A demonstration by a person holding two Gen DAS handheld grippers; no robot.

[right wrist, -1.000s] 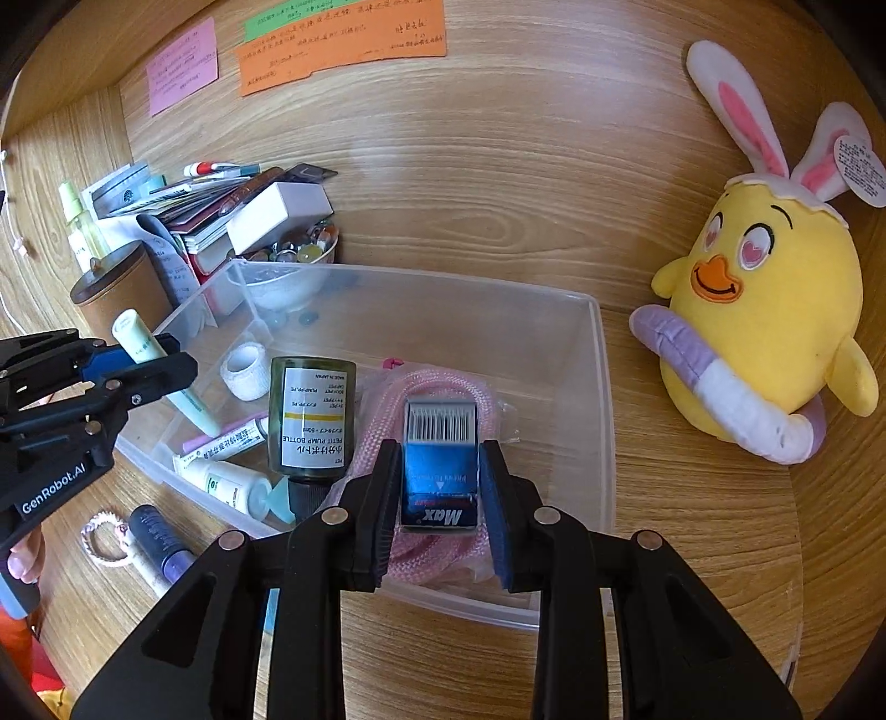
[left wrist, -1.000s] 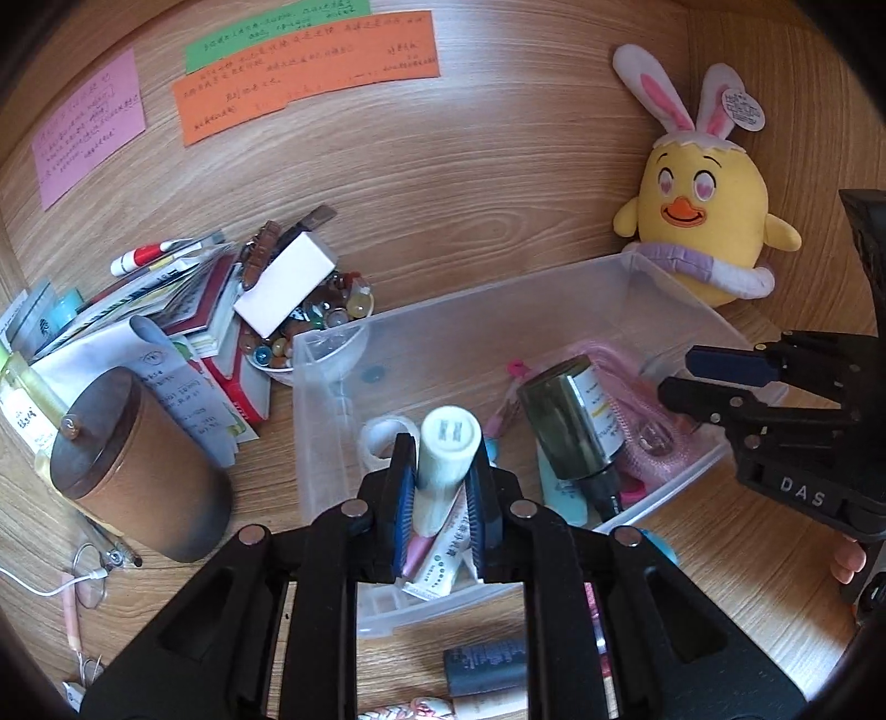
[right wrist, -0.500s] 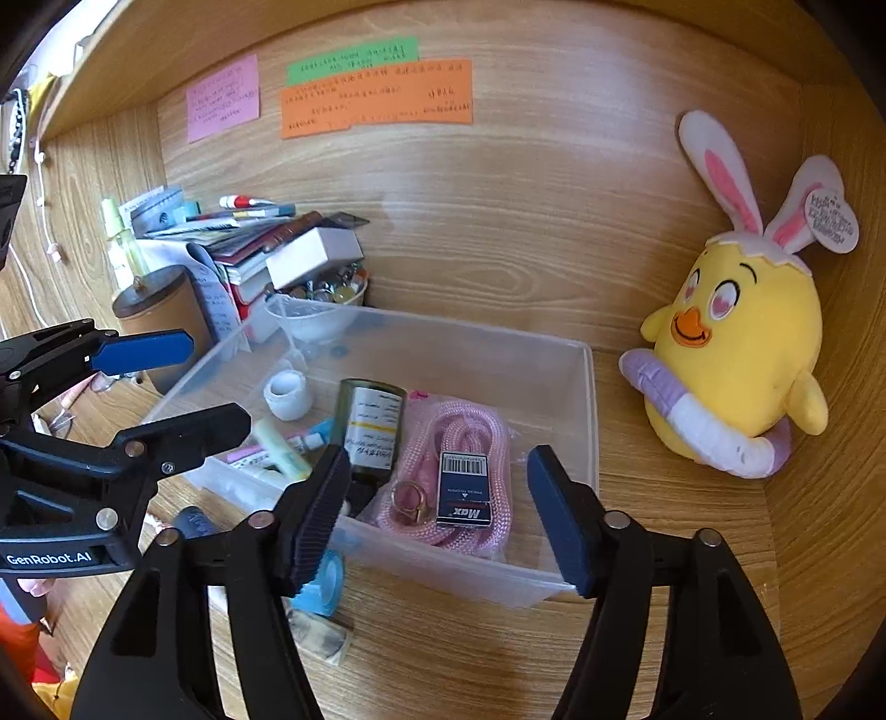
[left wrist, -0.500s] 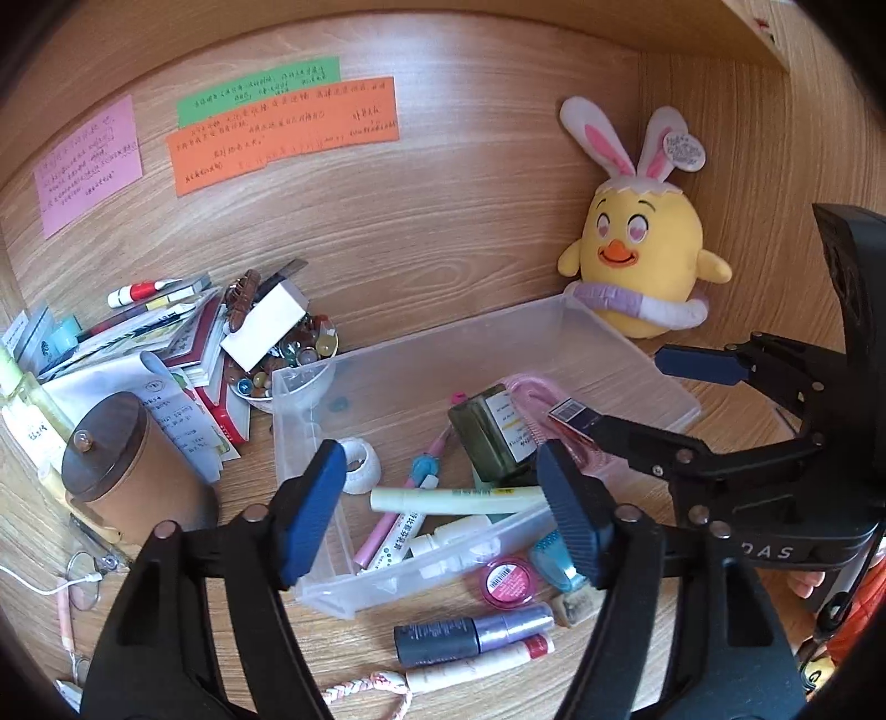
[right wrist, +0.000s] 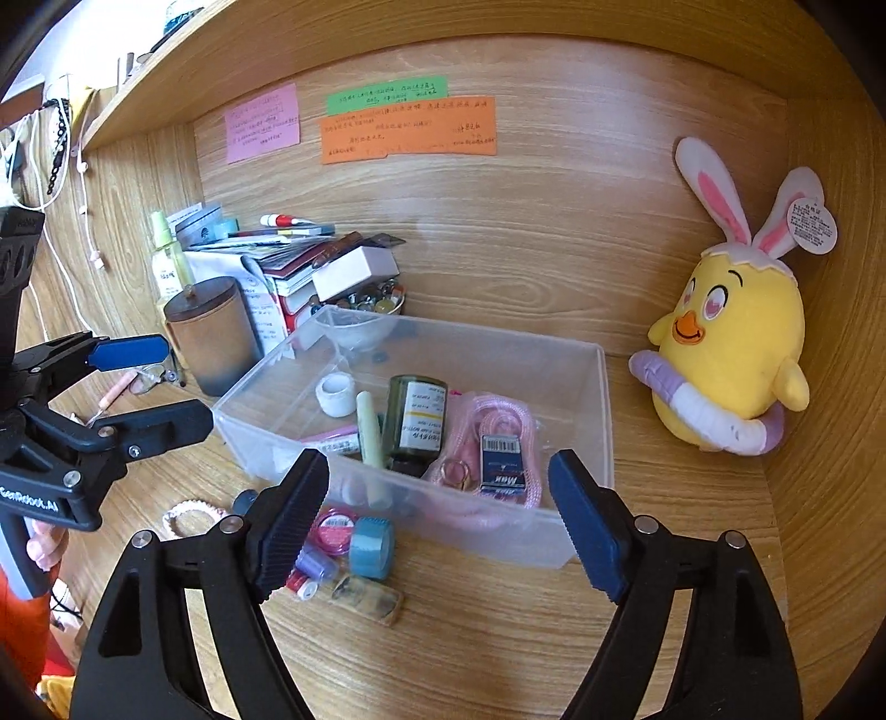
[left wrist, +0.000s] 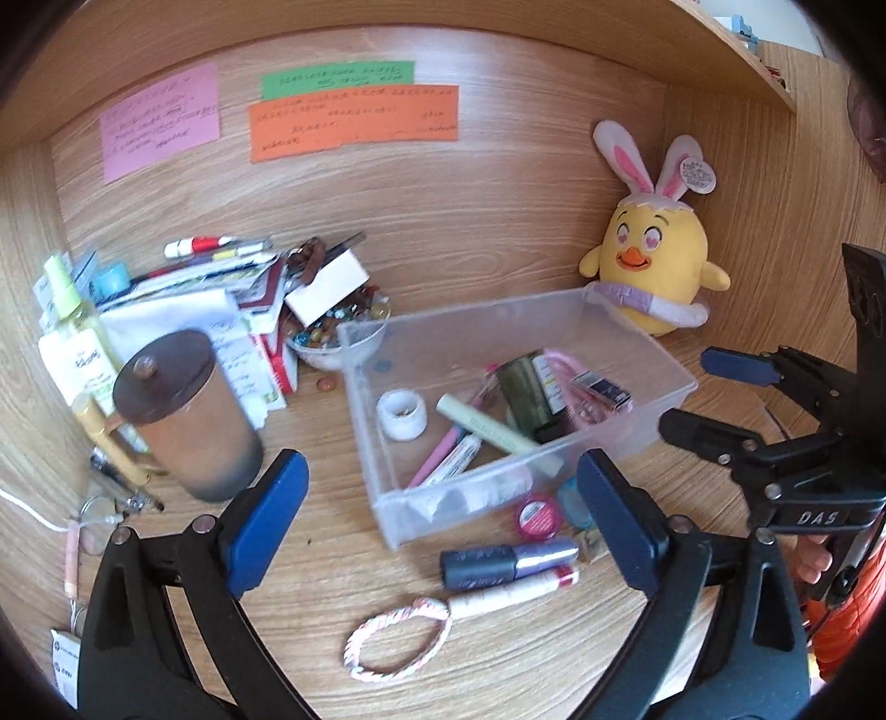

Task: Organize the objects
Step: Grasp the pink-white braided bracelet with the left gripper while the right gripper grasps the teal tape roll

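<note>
Left claw (left wrist: 440,515) spread empty, right claw (right wrist: 437,512) spread empty, braided bracelet (left wrist: 396,642) fully visible only from left wrist, clear bin (right wrist: 581,531)

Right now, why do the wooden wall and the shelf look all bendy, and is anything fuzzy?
Left wrist view: the fisheye lens bows the wooden wall, and the corners go black; the paper pile looks slightly smeared. Right wrist view: the shelf curves the same way, but the clear bin and the plush chick look sharp.
</note>
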